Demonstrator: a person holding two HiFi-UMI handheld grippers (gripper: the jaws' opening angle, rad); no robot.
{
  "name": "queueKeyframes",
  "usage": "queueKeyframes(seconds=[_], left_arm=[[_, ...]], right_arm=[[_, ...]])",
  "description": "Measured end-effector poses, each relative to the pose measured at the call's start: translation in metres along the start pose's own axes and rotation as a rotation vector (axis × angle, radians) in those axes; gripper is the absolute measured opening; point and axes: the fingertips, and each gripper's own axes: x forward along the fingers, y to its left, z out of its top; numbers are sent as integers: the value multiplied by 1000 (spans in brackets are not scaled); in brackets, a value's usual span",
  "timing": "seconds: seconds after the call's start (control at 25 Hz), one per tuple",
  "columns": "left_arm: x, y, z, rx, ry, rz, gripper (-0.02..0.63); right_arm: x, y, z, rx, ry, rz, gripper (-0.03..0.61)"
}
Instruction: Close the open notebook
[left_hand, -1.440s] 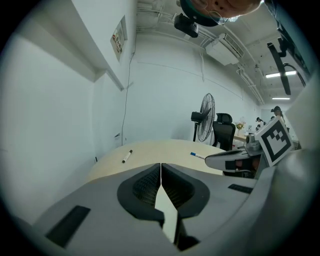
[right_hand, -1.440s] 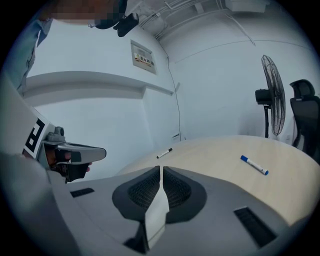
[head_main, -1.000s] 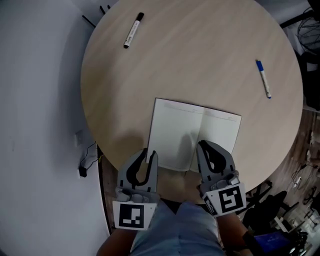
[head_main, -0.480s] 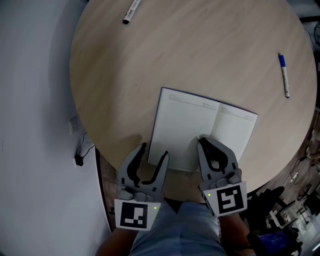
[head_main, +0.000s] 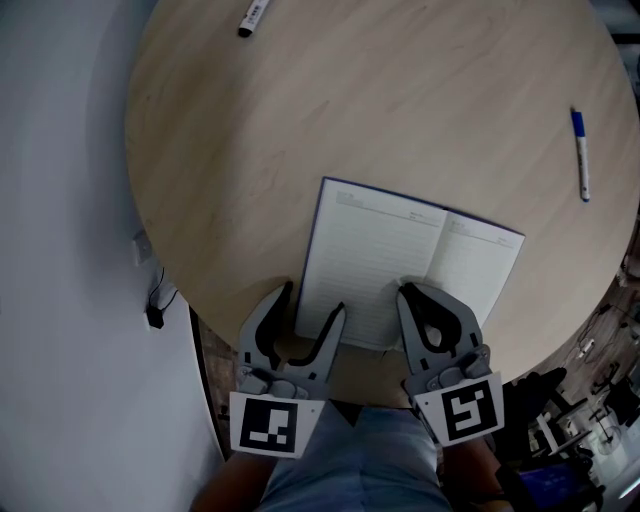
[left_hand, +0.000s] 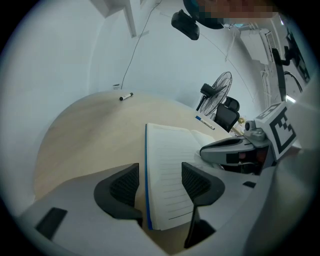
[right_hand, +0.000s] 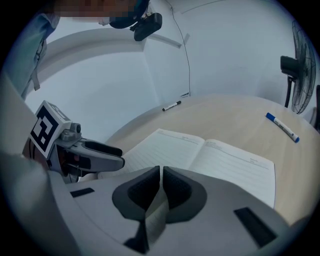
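Notebook (head_main: 400, 265) lies open; its left cover edge sits between the opening jaws of the left gripper (head_main: 312, 300), not yet pinched. Right gripper (head_main: 412, 292) is clenched, possibly on a page edge. Leaves are light and floppy, the cover stiffer: grasp the cover edge.

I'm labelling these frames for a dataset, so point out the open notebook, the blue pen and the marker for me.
open notebook (head_main: 365, 255), head view, on the left page.
blue pen (head_main: 580, 155), head view, middle of the barrel.
marker (head_main: 252, 17), head view, on its white barrel.

Head view steeply down; gripper views low, near, across shared notebook (head_main: 370, 260).
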Motion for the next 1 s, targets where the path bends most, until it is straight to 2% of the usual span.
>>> queueKeyframes(seconds=[0.28,0.64,1.0], left_arm=[[3,-1,-2,-24,26,28,293],[3,-5,-4,-115,47,9,281],[-27,-2,-26,-224,37,91,282]], right_arm=[[1,0,-1,10,-4,12,51],[1,-3,-2,21,-11,31,50],[-7,0,-6,19,1,76,51]])
